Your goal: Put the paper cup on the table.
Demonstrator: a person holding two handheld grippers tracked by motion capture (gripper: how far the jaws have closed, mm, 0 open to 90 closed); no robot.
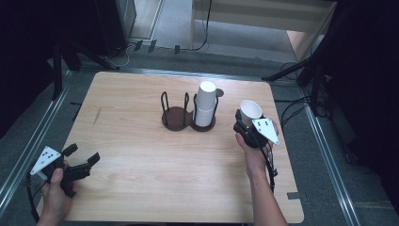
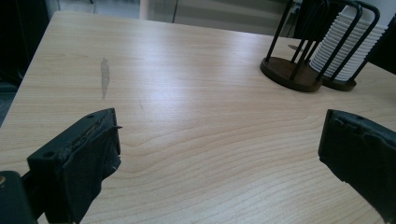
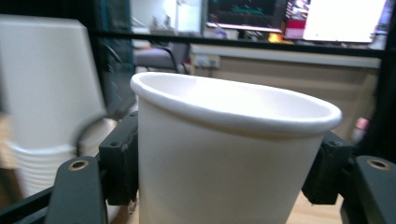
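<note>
High view, cup: your right gripper [image 1: 245,123] holds a single white paper cup [image 1: 251,109] mouth-up, just right of the cup holder and clear of the table [image 1: 141,179].
Right jaws: closed on the cup's sides, one pad on each flank, as the right gripper view shows [image 3: 224,154].
Holder: a dark two-ring wire cup holder [image 1: 175,115] at table centre; its right ring carries a stack of upside-down cups [image 1: 205,106], its left ring stands empty.
Left gripper: resting at the near left corner [image 1: 84,162], jaws spread wide on nothing.
Step, as I judge it: you are carrying one cup beside the holder.
Next move: probably needs the cup lined up over a ring before lowering; which ring, I cannot tell.
</note>
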